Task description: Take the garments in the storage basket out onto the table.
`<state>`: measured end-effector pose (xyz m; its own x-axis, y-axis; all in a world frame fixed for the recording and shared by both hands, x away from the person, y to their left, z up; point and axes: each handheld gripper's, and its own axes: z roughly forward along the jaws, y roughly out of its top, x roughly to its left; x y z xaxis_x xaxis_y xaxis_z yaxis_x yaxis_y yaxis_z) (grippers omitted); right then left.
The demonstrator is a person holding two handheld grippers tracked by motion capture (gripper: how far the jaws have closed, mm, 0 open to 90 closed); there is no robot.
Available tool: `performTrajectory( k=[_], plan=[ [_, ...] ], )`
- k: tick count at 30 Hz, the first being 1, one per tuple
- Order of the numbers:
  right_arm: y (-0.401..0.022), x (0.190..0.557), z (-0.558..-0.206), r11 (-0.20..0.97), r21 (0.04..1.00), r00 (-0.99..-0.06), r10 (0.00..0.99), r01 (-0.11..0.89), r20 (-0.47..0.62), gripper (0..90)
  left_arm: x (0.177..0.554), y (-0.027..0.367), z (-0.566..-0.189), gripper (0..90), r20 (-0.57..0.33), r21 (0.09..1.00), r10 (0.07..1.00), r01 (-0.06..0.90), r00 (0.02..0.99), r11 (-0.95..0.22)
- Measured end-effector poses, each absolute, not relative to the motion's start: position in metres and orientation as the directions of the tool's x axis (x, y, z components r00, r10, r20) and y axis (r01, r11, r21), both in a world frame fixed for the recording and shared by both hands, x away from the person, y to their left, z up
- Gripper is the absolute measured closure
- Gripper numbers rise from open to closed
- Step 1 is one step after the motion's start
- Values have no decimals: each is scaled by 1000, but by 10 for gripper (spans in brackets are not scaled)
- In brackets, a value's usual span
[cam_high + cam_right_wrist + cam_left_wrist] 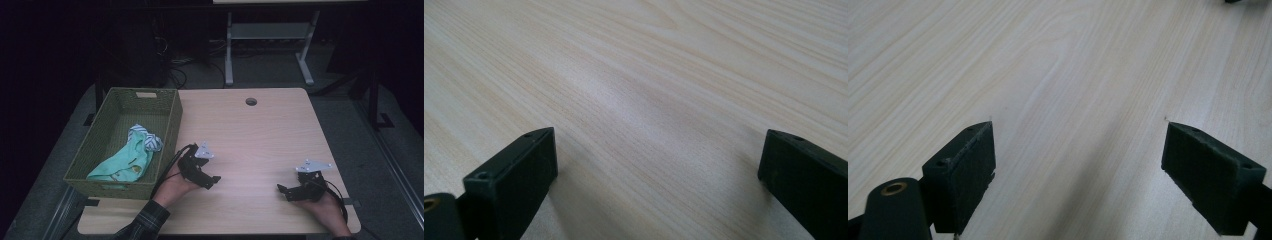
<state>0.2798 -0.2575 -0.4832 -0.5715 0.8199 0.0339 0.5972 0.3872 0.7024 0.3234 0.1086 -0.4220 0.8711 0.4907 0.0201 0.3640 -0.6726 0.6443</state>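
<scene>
High view, from left to right: a green woven basket stands at the left side of the table, and it reaches over the table's left edge. Inside the basket lies a mint-green garment, crumpled, with a blue-and-white striped cloth on its far end. Both cloths are fully inside the walls, so I judge the putting away is done, or the work has not started.

Just right of the basket, near its front corner, is the left gripper. It rests low over the bare wood, and its tips point away from the basket. In the left gripper view the two black jaws stand wide apart with nothing but wood grain between them, so this tool is open and empty.

Farther right of the basket, well apart from it and near the table's front right corner, is the right gripper. Its tips point back toward the basket. In the right gripper view its jaws are also spread wide over plain wood, holding nothing.

Both hands seem to be in a resting pose, probably because nothing on the table beside the basket needs handling.
</scene>
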Motion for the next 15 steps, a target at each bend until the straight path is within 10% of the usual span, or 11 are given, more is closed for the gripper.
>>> performTrajectory(
  k=[15],
  plan=[
    [-258,280,-483,387,702,-572,820,597,34,19,325,109,-407,133,11,651,485,362,874,-667]
  ],
)
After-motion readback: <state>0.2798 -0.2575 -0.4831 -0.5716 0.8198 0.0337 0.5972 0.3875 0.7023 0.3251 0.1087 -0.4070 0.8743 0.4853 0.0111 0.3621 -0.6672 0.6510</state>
